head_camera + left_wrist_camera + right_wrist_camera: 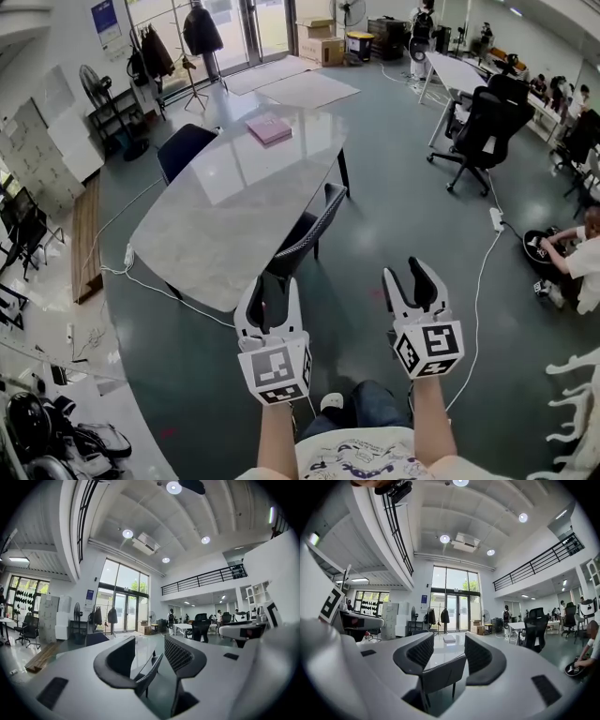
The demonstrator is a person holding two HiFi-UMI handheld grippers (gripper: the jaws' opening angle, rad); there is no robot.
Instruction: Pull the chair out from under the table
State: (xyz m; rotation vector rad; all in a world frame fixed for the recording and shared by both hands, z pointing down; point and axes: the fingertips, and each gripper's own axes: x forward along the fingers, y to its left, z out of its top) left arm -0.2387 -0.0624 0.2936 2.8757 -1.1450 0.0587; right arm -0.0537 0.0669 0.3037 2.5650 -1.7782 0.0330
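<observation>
Head view, table: a long pale marble-look table with rounded corners (225,220) runs from centre frame to the upper middle.
Head view, chair: here's the dark mesh-backed chair (314,230), tucked in at the table's right-hand long edge, its seat under the top.
Head view, left gripper: the left gripper (272,295) sits low and centre, its jaws apart and empty, just below the chair and the table's near corner.
Head view, right gripper: the right gripper (410,279) is level with it to the right, over bare grey floor, with its jaws spread and nothing in them.
Head view, on the table: a flat pink box (269,128) lies near the far end.
Head view, surroundings: a second dark blue chair (185,148) stands at the table's upper-left side, a white cable (169,286) trails across the floor at left, and a black office chair (483,122) is at upper right.
Left gripper view, jaws: the left gripper (149,642) is open, with nothing between the pads.
Left gripper view, chair: the chair's backrest (149,673) shows edge-on through the gap, beyond the tips and untouched, against the table edge.
Right gripper view, jaws: the right gripper (449,640) is open too, gripping nothing.
Right gripper view, chair: the backrest (443,674) fills the lower gap, farther off than the pads, with the glossy tabletop (446,652) behind it.
</observation>
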